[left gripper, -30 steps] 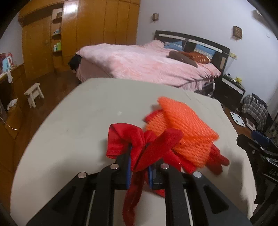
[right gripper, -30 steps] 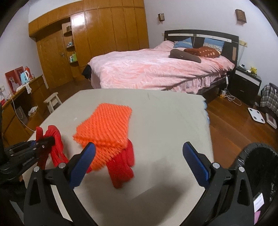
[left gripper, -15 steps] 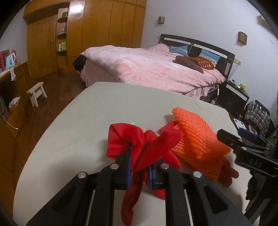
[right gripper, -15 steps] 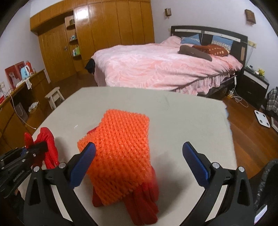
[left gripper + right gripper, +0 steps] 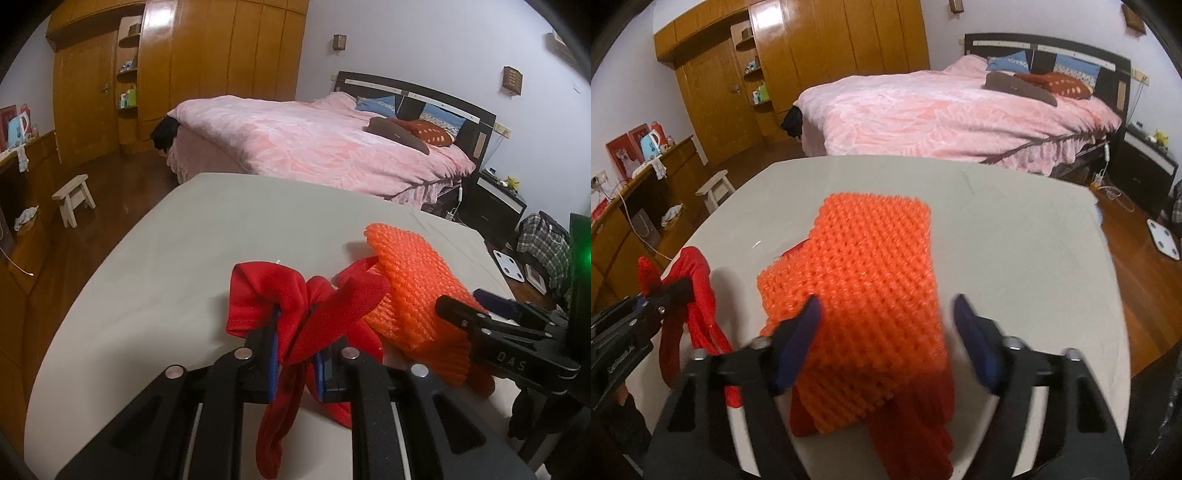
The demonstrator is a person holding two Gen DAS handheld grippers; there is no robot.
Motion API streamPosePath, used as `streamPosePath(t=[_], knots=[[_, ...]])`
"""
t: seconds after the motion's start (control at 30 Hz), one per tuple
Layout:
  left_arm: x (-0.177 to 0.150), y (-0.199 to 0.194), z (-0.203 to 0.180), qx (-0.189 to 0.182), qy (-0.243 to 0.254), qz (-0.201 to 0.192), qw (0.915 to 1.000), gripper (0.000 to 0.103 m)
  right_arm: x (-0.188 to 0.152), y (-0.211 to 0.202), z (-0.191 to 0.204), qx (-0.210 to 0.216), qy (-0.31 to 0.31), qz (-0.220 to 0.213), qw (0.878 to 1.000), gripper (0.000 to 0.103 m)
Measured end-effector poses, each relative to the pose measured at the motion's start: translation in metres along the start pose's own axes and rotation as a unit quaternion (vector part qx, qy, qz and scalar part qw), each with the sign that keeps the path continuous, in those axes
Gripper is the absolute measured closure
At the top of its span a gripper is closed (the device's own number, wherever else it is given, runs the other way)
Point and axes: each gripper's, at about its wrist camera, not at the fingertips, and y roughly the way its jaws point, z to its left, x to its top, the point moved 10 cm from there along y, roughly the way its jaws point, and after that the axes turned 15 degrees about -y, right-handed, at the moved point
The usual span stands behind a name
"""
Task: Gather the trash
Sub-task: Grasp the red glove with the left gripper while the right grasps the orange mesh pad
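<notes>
My left gripper [image 5: 295, 347] is shut on a red mesh bag [image 5: 273, 295], which hangs between its blue pads over the grey table [image 5: 184, 236]. An orange foam net [image 5: 410, 280] lies to its right on more red mesh. In the right wrist view the orange foam net [image 5: 868, 280] lies between the jaws of my right gripper [image 5: 886, 321], which is open, with a blue pad on each side of the net. The left gripper [image 5: 665, 295] with the red mesh bag [image 5: 694, 280] shows at the left there. My right gripper [image 5: 480, 306] shows at the right in the left wrist view.
The table's right edge [image 5: 1115, 280] drops to a wooden floor. A pink bed [image 5: 942, 110] stands behind the table. A wooden wardrobe [image 5: 812, 62], a small white stool [image 5: 714, 190] and a sideboard [image 5: 635, 206] stand at the left. A white scale [image 5: 1163, 240] lies on the floor at the right.
My right gripper has moved forward over the orange foam net and its jaws have narrowed around it. My left gripper keeps hold of the red mesh bag.
</notes>
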Motion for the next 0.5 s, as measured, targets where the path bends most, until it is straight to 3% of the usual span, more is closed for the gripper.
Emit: streamPosePath(t=[0.17, 0.2, 0.3, 0.5], knots=[[-0.001, -0.004, -0.005, -0.002, 0.005, -0.002, 1.0, 0.088, 0.002, -0.008, 0.002, 0.015, 0.0, -0.011, 1.0, 0.068], [-0.001, -0.005, -0.007, -0.004, 0.006, -0.002, 1.0, 0.088, 0.003, -0.012, 0.002, 0.02, 0.001, -0.016, 1.0, 0.077], [-0.001, -0.009, -0.011, -0.008, 0.009, -0.002, 0.9999, 0.088, 0.007, -0.023, 0.0, 0.028, 0.005, -0.03, 0.999, 0.084], [0.0, -0.019, -0.025, -0.017, 0.015, -0.005, 0.9997, 0.088, 0.011, -0.047, -0.002, 0.034, 0.004, -0.044, 0.998, 0.087]])
